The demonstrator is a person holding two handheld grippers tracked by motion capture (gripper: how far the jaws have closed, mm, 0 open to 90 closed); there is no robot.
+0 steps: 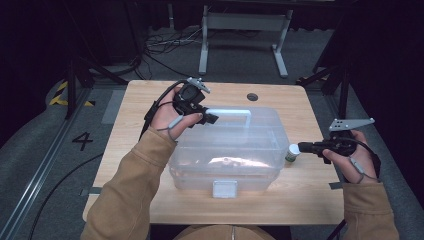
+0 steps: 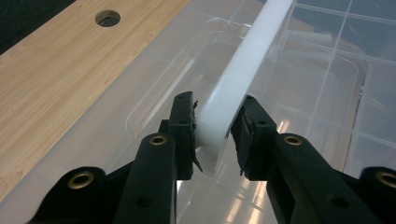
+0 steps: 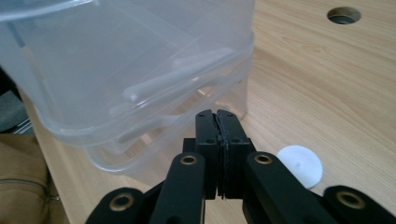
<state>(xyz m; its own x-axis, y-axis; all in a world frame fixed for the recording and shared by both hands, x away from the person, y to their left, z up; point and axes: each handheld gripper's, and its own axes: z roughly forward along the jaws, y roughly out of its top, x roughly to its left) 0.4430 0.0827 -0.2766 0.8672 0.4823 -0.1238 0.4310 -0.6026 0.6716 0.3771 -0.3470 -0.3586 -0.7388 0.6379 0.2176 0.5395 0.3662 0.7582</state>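
Left tool (image 2: pixel 212 135) grips clear box's (image 1: pixel 227 160) white handle (image 2: pixel 243 70).

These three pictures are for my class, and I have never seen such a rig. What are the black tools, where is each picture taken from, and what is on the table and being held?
A person sits at a wooden table with a hand-held two-jaw gripper in each hand. The high view looks down from above the person. The other two come from small cameras riding on the grippers, looking along their black jaws.

On the table stands a clear plastic box with a lid and a white handle. Beside it stands a small bottle with a white cap.

The left gripper has the handle between its jaws, with the pads against it. The right gripper is shut with nothing in it, close to the box's side and next to the bottle.
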